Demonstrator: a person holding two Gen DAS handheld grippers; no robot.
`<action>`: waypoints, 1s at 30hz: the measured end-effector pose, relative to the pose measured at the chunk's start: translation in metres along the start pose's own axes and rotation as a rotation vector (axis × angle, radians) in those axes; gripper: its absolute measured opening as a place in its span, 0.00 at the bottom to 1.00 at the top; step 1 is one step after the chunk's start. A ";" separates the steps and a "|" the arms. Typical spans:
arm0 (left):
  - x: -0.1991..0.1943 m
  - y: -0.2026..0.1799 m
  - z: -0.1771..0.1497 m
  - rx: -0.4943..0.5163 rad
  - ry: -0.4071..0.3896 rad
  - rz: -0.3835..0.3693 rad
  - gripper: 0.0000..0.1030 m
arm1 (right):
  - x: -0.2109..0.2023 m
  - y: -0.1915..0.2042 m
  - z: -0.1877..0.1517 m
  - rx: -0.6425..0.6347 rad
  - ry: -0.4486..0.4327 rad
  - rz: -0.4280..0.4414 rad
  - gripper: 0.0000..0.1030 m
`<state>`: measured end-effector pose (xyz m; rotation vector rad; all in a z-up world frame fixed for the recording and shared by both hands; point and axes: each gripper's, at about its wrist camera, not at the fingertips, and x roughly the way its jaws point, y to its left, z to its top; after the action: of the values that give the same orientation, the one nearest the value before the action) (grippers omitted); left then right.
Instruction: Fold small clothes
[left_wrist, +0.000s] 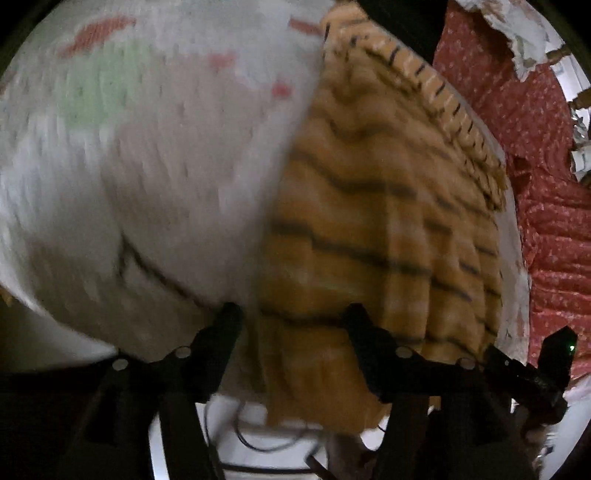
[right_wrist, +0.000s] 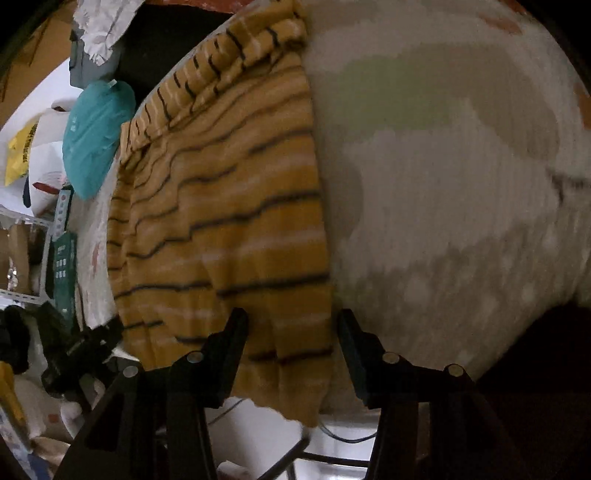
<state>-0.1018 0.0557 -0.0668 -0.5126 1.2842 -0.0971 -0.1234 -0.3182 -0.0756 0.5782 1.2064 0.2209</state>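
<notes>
A small mustard-yellow garment with dark and white stripes lies on a white patterned cloth over a table; the image is motion-blurred. My left gripper is open, its fingers straddling the garment's near hem, which hangs over the table edge. In the right wrist view the same garment lies left of centre on the white cloth. My right gripper is open, its fingers either side of the garment's near right corner. The ribbed waistband is at the far end.
A red floral fabric lies right of the table. The right gripper's body shows at lower right in the left view. A teal bag, a yellow bag and shelves with clutter stand left.
</notes>
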 end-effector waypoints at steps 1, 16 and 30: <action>0.001 -0.001 -0.005 0.001 0.005 0.007 0.60 | 0.000 0.003 -0.003 -0.011 -0.008 0.002 0.61; 0.017 -0.010 -0.022 0.011 0.048 0.040 0.73 | 0.022 0.010 -0.044 -0.045 0.070 0.044 0.64; -0.052 0.012 -0.030 -0.171 -0.004 -0.201 0.07 | -0.026 0.029 -0.033 -0.072 0.025 0.193 0.10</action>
<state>-0.1479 0.0749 -0.0315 -0.7884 1.2412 -0.1543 -0.1592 -0.2955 -0.0466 0.6304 1.1621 0.4341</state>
